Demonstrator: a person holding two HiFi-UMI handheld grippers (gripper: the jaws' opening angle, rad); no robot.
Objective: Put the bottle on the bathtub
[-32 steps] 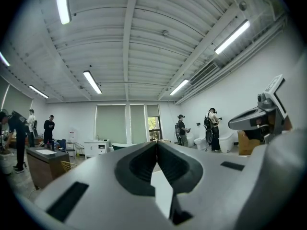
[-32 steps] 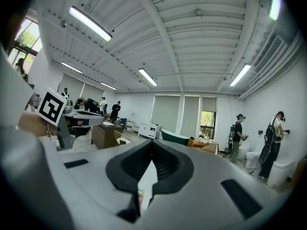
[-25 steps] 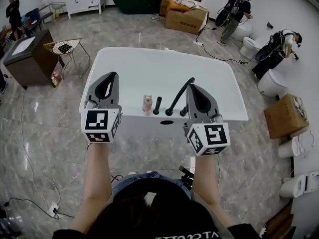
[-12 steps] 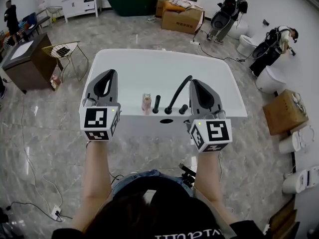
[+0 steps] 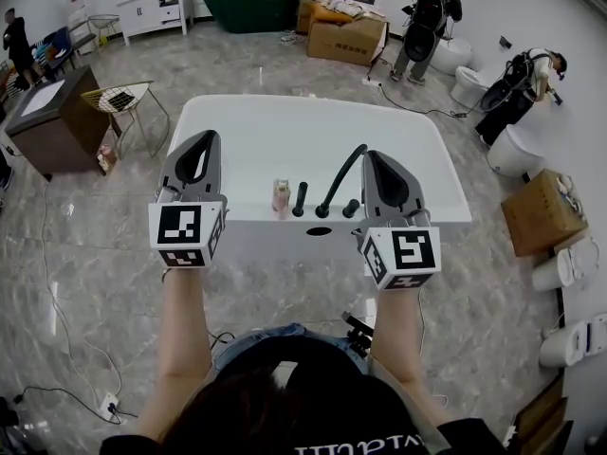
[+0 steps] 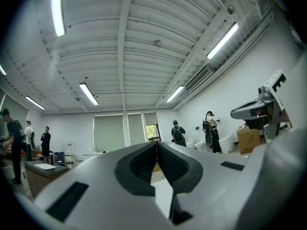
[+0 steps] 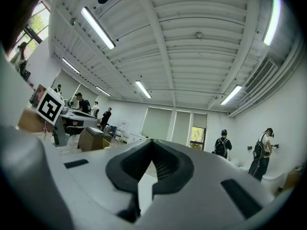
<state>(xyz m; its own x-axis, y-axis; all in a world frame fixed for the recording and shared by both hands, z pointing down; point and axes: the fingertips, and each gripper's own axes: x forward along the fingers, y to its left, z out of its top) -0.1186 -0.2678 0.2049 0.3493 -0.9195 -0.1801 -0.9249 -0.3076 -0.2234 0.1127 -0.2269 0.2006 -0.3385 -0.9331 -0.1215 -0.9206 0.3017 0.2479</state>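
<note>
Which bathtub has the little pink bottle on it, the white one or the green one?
The white bathtub: the pink bottle stands on its near rim, beside the black faucet. The dark green bathtub sits far off at the back.

Too small to read: label on the bottle (image 5: 281, 197), mid-frame. Partly covered by the left gripper (image 5: 207, 140) and right gripper (image 5: 371, 157): near corners of the bathtub (image 5: 285, 129).
</note>
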